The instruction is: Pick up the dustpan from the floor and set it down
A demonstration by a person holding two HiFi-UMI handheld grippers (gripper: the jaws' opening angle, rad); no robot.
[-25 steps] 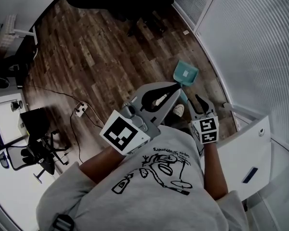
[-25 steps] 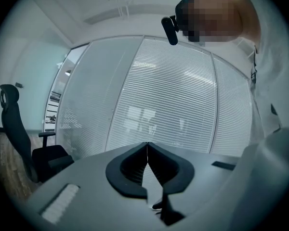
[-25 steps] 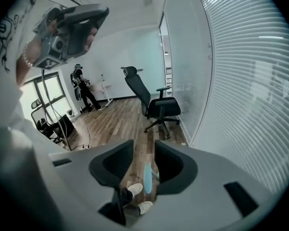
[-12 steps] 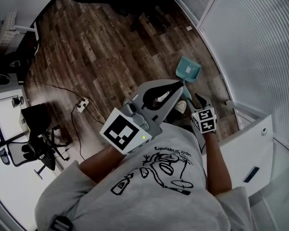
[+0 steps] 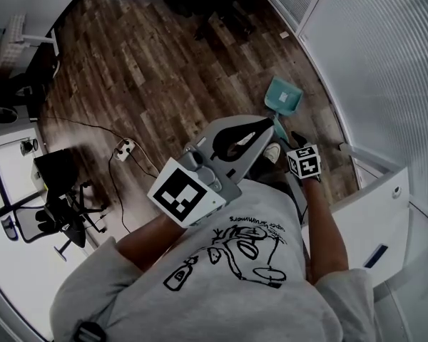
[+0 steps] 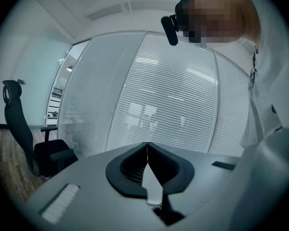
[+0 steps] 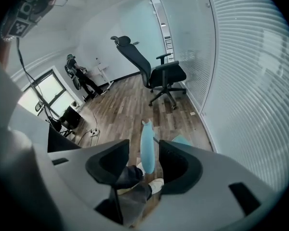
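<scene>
Over the dustpan (image 5: 282, 97), right gripper (image 7: 143, 146) jaws, just widened, are set loosely astride its handle (image 7: 147, 155) for grasping; left gripper (image 6: 147, 150) closed, idle.

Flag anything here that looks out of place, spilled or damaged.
The teal plastic dustpan sits on the wooden floor beside the ribbed glass wall, handle up between the jaws of the right gripper, which have just been opening and do not press it. A white power strip and its cable trail across the floor. Nothing spilled or damaged.
</scene>
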